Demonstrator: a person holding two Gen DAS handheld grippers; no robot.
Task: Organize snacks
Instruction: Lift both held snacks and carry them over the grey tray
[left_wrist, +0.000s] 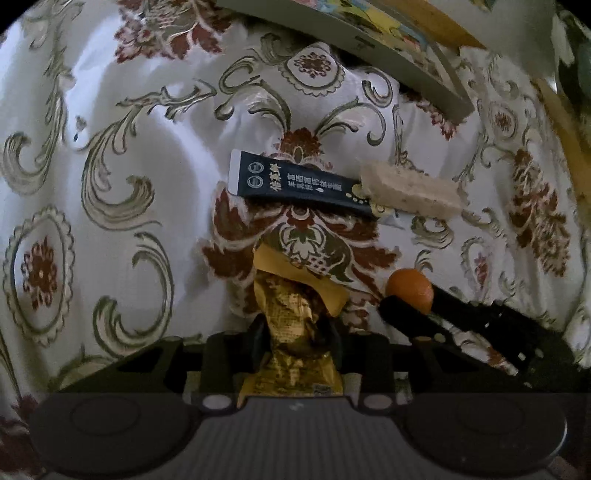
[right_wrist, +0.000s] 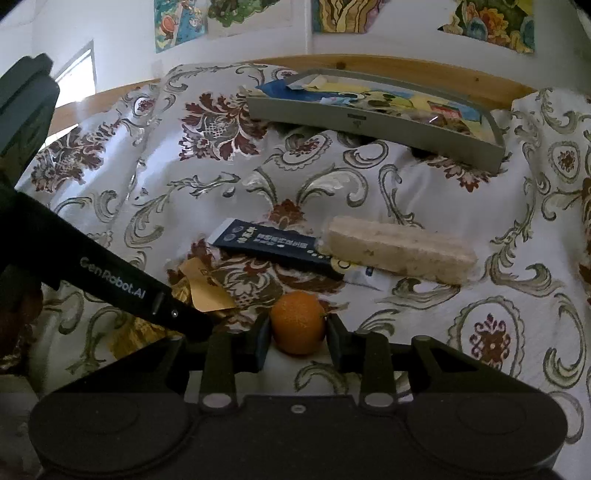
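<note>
The left claw (left_wrist: 295, 343) squeezes a gold snack bag (left_wrist: 295, 332). The right claw (right_wrist: 297, 336) pinches a small orange (right_wrist: 298, 322) (right between its fingers). A dark packet (right_wrist: 273, 245) lies just past them on the flowery cloth (right_wrist: 424, 325).

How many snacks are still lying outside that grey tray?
4. A gold packet in the left gripper, an orange in the right gripper, and a dark sachet touching a pale bar on the cloth. The tray holds more, partly hidden.

tablecloth (right_wrist: 406, 192): glossy woven cloth | gold wrapper (left_wrist: 295, 325): crinkled foil | tray (right_wrist: 369, 125): matt plastic
</note>
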